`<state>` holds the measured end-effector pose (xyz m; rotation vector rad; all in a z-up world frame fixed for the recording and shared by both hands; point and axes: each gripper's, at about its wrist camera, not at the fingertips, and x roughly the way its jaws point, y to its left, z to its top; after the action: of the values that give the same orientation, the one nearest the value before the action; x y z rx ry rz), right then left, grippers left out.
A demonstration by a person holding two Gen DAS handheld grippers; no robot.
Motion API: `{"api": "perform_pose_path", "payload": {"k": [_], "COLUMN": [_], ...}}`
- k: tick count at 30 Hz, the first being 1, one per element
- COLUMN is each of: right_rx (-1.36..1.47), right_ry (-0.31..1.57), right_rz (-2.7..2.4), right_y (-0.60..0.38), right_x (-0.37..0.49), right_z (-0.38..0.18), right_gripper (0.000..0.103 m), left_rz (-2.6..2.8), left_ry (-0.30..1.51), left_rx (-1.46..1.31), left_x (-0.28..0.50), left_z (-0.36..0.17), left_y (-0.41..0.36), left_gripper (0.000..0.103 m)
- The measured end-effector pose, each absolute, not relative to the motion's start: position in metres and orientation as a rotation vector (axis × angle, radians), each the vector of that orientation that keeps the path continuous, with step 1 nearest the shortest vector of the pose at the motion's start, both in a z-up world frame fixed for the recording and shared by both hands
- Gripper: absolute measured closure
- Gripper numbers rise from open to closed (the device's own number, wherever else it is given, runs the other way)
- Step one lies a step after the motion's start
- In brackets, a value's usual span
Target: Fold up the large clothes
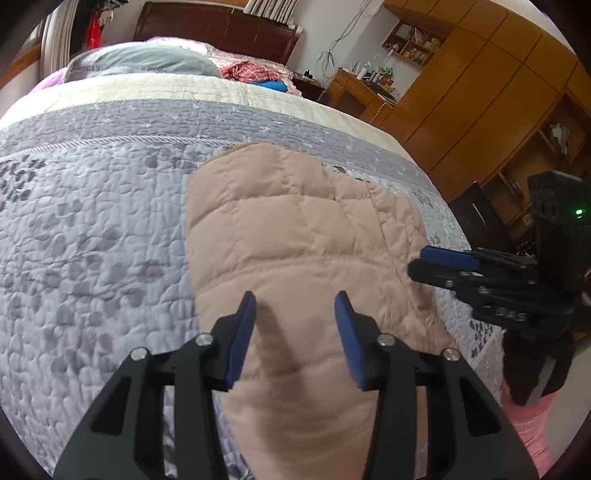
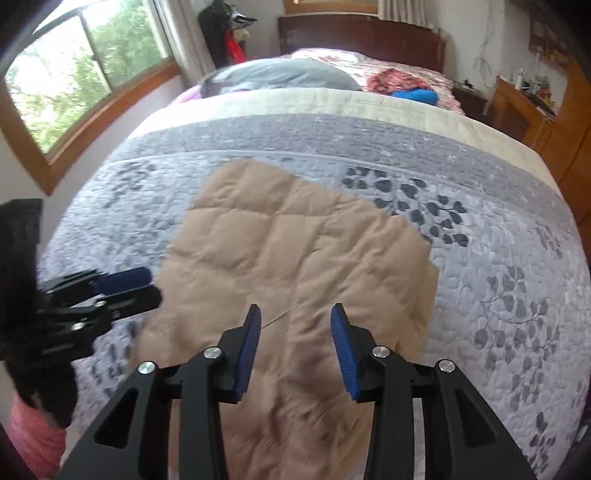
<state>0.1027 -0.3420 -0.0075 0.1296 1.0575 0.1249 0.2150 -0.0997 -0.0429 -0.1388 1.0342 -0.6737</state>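
A beige quilted garment lies flat on the grey patterned bedspread, folded into a rough rectangle. It also shows in the right wrist view. My left gripper is open and empty, held just above the near end of the garment. My right gripper is open and empty, also above the garment's near end. The right gripper shows at the right edge of the left wrist view. The left gripper shows at the left edge of the right wrist view.
The bedspread covers the bed. A grey pillow and red and blue cloths lie near the dark headboard. Wooden wardrobes and a desk stand right; a window is left.
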Motion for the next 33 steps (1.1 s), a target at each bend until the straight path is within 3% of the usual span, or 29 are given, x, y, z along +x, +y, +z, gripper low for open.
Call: {"api": "perform_pose_path", "payload": {"k": [15, 26, 33], "right_rx": [0.316, 0.267, 0.152], "right_ry": [1.154, 1.03, 1.037], "right_rz": [0.092, 0.149, 0.248], "right_y": [-0.4, -0.385, -0.343], "right_x": [0.121, 0.06, 0.004], "right_z": [-0.09, -0.022, -0.012], "right_gripper": [0.067, 0.065, 0.065], "left_rz": [-0.72, -0.711, -0.74], "left_ry": [1.146, 1.038, 1.024], "left_rx": [-0.089, -0.094, -0.066], "left_x": [0.248, 0.199, 0.14], "left_z": [-0.092, -0.035, -0.037], "left_y": [-0.137, -0.097, -0.087], "left_gripper": [0.065, 0.064, 0.064]}}
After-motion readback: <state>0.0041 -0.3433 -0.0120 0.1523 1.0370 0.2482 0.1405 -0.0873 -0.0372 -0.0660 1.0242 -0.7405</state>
